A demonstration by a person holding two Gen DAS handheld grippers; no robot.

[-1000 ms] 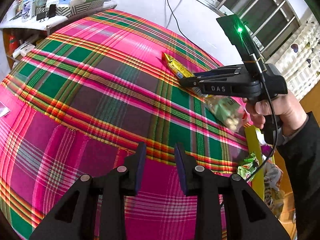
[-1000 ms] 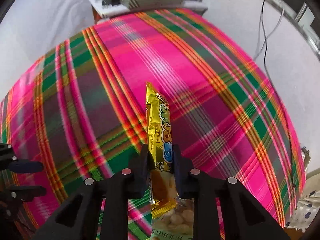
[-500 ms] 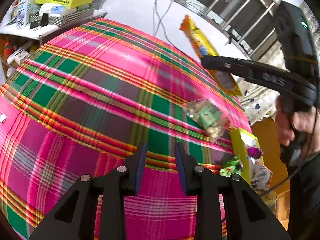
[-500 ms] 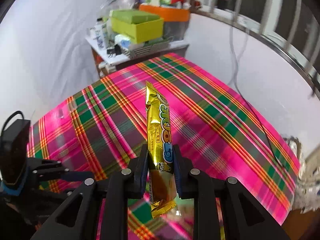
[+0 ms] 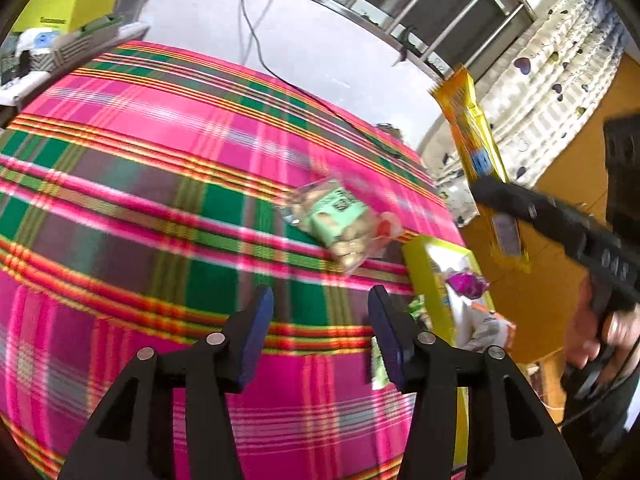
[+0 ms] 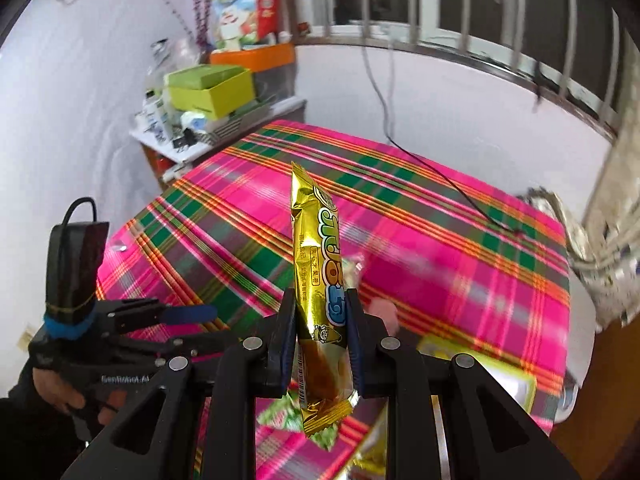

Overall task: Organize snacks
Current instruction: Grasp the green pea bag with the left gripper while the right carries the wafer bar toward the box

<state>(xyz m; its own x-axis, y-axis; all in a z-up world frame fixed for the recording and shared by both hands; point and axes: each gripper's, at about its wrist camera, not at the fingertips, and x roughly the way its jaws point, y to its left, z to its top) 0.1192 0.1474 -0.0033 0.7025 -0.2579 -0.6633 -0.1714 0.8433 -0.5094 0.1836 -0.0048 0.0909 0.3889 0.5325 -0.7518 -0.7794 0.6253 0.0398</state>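
both tools (image 5: 320, 332) (image 6: 318, 336) angled downward over cloth (image 5: 160, 184)

Daylight came through the barred window (image 6: 480, 12), and both views were bright and strongly coloured. The white wall (image 6: 440, 120) looked evenly lit, with no hard shadows on the plaid cloth (image 5: 160, 200). Fisheye distortion bulged the cloth and darkened the corners. Motion blur smeared the clear snack bag (image 5: 340, 224) and the curtain (image 6: 612, 240). The gold wrapper (image 6: 320, 280) showed sharp glare.
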